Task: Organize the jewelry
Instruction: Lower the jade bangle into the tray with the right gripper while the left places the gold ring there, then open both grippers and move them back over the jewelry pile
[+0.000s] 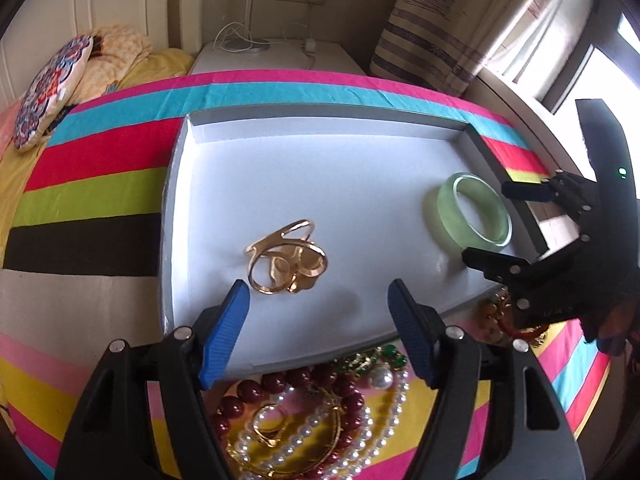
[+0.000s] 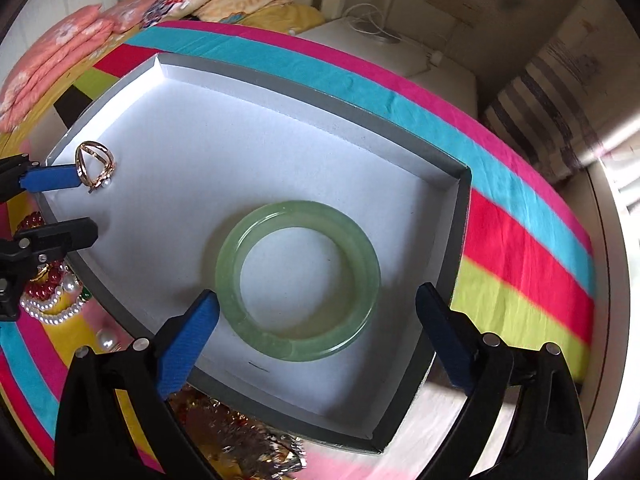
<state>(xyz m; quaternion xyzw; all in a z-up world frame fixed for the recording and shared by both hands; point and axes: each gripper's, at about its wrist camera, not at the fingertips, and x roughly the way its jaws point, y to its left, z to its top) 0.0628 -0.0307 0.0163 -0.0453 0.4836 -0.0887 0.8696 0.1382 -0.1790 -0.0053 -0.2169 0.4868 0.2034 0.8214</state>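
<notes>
so we have two pieces in the box (image 2: 460,200) already: the green bangle (image 2: 298,280) lies flat toward its 5 o'clock side in the right wrist view, and the gold ring (image 1: 286,258) sits well apart from it near the opposite wall. the right tongs (image 2: 316,336) stand wide open with nothing gripped, one pad just beside the bangle's outer edge; the left tongs (image 1: 318,320) are also open and empty, hovering just short of the ring. the rest of the jewelry, the pile of beads and pearls (image 1: 304,420), still lies on the striped bed (image 1: 92,152) at 6 o'clock of the box. our worry: that pile looks tangled, so pinching one strand could drag its neighbours along. a careless sweep of either pad could also nudge the bangle or ring, or shift the light box on the soft cover.
</notes>
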